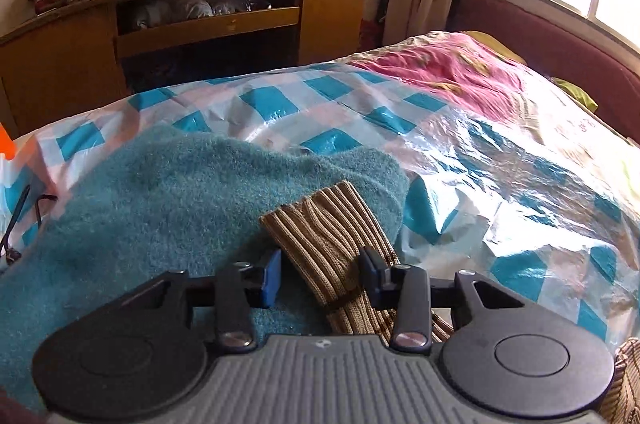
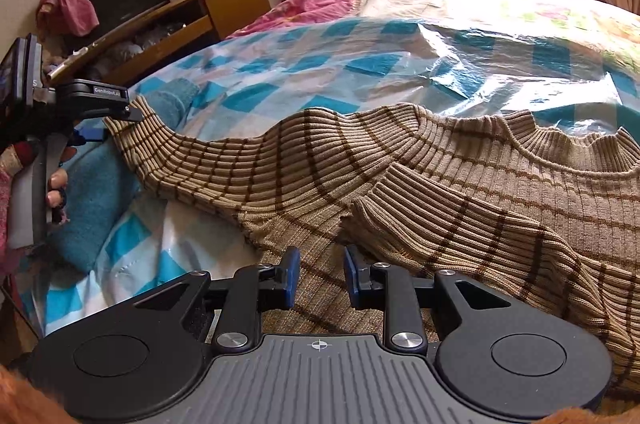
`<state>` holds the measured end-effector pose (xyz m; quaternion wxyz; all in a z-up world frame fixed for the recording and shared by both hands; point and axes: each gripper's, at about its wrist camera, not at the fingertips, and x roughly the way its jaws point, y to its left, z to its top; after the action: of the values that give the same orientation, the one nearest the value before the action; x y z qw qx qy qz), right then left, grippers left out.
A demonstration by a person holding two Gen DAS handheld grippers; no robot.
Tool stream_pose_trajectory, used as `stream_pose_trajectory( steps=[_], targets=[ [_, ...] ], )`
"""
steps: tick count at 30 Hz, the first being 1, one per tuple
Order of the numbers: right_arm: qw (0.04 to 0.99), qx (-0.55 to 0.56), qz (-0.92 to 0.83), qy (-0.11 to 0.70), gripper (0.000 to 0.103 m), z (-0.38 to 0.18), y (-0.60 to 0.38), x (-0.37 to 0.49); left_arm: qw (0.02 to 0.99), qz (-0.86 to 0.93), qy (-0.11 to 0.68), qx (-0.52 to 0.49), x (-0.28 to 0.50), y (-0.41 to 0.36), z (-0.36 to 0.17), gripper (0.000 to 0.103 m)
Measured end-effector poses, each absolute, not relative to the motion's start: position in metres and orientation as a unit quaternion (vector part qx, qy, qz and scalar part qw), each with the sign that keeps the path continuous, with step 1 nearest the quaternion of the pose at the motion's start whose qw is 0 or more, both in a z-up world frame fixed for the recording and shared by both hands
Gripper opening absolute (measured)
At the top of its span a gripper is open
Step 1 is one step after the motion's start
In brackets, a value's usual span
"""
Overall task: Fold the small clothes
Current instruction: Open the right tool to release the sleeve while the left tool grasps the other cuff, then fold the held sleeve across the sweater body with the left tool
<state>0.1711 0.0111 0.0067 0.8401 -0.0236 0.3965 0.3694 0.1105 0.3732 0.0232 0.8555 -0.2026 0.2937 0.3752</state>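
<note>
Your left gripper [image 1: 320,278] has the sweater's sleeve [image 1: 332,236] between its blue pads, and the right-hand pad presses into the ribbing while the other pad stands just off it, so call it a closing pinch, not a firm one yet. That sleeve runs out toward ten o'clock in the right wrist view, stretched long over the teal towel [image 1: 168,192], which looks like you drawing it straight before folding it in.

Your right gripper [image 2: 318,274] sits at six o'clock on the striped sweater [image 2: 460,184], pads part-way apart with knit lying between them; whether they actually bite the cloth, I cannot tell. It seems to be anchoring the body so the pull on the sleeve doesn't drag everything.

Count it up: one sweater, two sleeves showing, the second folded across the chest at four o'clock, one towel, one checked plastic sheet [image 2: 320,72] over the bed.
</note>
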Motion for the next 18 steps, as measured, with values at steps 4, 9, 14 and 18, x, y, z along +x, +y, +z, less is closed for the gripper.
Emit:
stream_pose_trajectory(
  steps=[4, 9, 14, 18],
  targets=[
    [0.847, -0.03, 0.362, 0.388, 0.025, 0.01, 0.009, 0.17, 0.873, 0.348, 0.268, -0.213, 0.102, 0.37, 0.026, 0.011],
    [0.853, -0.052, 0.354, 0.379, 0.025, 0.012, 0.008, 0.167, 0.896, 0.278, 0.266, -0.221, 0.108, 0.343, 0.033, 0.011],
    [0.857, -0.052, 0.342, 0.381, 0.025, 0.014, -0.001, 0.166, 0.925, 0.152, 0.263, -0.229, 0.121, 0.286, 0.047, 0.011],
    [0.863, -0.047, 0.332, 0.379, 0.025, 0.018, -0.016, 0.166, 0.931, 0.024, 0.275, -0.237, 0.129, 0.225, 0.054, 0.011]
  ],
)
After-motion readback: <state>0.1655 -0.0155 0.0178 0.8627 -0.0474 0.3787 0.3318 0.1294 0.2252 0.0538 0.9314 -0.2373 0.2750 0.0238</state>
